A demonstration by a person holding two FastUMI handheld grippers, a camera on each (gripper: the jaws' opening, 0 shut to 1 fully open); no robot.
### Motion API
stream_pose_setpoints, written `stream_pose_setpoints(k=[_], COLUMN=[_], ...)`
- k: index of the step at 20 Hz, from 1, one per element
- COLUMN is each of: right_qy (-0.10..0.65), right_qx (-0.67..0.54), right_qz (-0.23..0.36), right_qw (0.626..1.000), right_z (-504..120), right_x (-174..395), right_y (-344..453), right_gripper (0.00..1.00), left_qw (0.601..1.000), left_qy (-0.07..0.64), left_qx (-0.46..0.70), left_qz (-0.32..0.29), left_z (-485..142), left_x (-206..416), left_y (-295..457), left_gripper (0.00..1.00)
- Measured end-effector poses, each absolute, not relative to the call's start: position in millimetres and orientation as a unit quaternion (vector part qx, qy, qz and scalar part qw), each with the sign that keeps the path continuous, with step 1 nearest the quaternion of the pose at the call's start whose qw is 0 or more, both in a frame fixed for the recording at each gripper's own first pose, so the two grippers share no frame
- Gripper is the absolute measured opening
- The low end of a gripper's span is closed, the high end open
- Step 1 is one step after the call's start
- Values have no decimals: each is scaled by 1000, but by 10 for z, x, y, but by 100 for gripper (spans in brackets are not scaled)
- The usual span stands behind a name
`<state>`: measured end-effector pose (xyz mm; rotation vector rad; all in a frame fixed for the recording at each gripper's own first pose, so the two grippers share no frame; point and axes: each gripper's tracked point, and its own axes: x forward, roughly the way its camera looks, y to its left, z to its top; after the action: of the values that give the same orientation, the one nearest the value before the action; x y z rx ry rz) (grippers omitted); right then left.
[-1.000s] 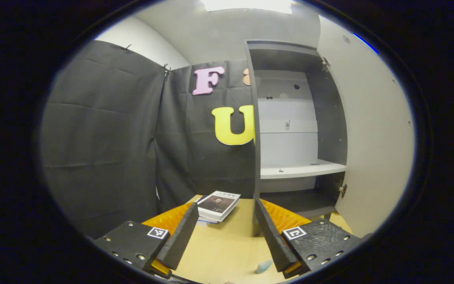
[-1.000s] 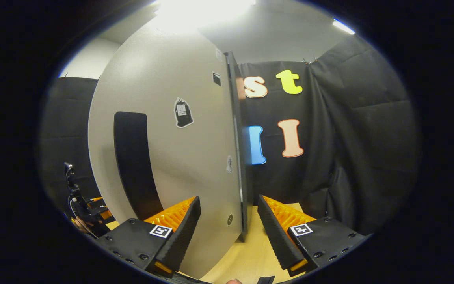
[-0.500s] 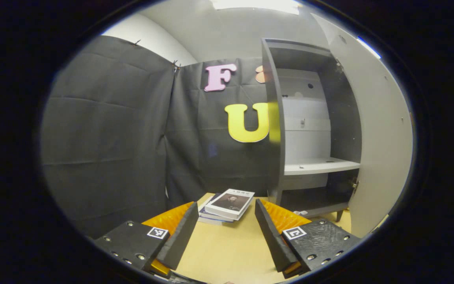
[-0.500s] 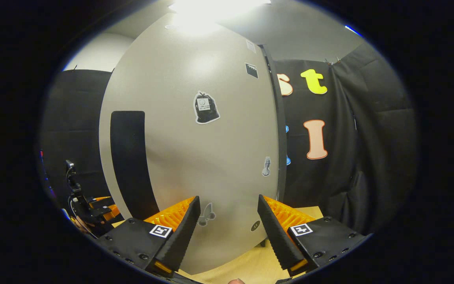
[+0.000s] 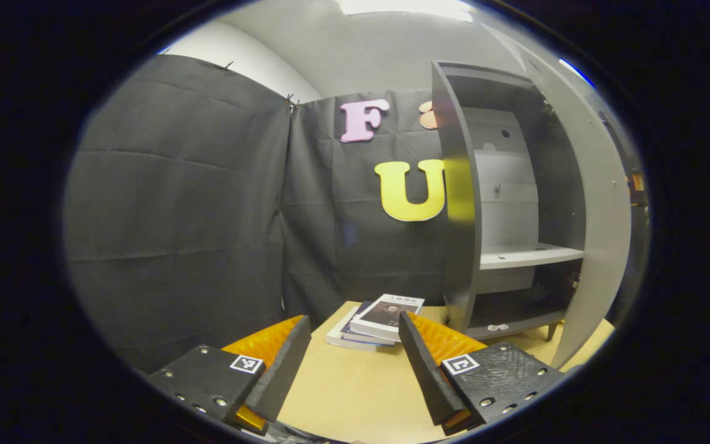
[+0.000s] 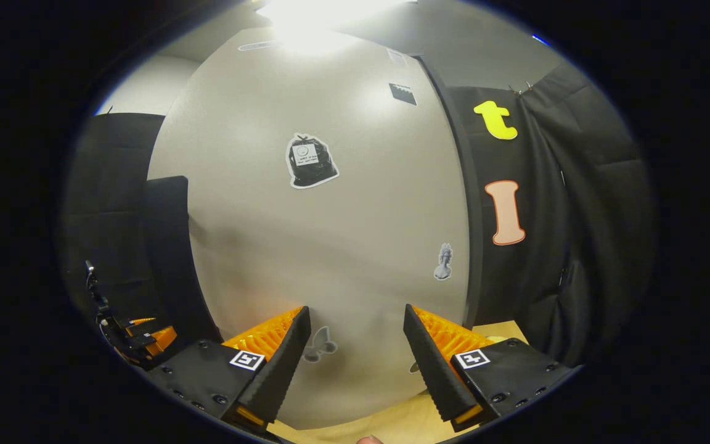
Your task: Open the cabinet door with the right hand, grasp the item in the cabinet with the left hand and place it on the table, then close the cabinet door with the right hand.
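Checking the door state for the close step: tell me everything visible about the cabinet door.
The cabinet door is a flat pale grey panel with a matte, laminate-like face and a dark edge. In the right gripper view its outer face carries several small stickers, and the open right gripper points at its lower part; contact cannot be confirmed. In the left gripper view it stands partly open, hinged on the right side of the dark cabinet, leaving the white shelf exposed. Its lower edge hangs above the table.

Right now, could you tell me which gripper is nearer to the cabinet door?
Right. The right gripper is open and faces the door close up, its outer face spanning its fingers. The left gripper, also open, sits back over the table, with the door off to its right.
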<state>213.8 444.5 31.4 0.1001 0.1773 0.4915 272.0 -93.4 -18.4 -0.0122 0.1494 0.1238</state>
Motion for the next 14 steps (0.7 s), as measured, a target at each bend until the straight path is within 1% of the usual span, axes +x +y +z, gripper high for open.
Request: stream_pose_setpoints(k=[8, 13, 14], right_qy=[97, 116, 105], right_qx=[39, 22, 21], right_qz=[206, 189, 180], right_qw=[973, 975, 978], right_z=[95, -53, -15], right_x=[2559, 2683, 2688], right_y=[4760, 4957, 4935], right_gripper=[96, 96, 89], left_qw=[993, 992, 992], left_qy=[86, 90, 91], left_qx=[-4, -1, 0], left_qz=[78, 83, 83], left_z=[-232, -251, -252], left_x=[2671, 2662, 2647], left_y=[-821, -782, -774], left_gripper=[87, 87, 87])
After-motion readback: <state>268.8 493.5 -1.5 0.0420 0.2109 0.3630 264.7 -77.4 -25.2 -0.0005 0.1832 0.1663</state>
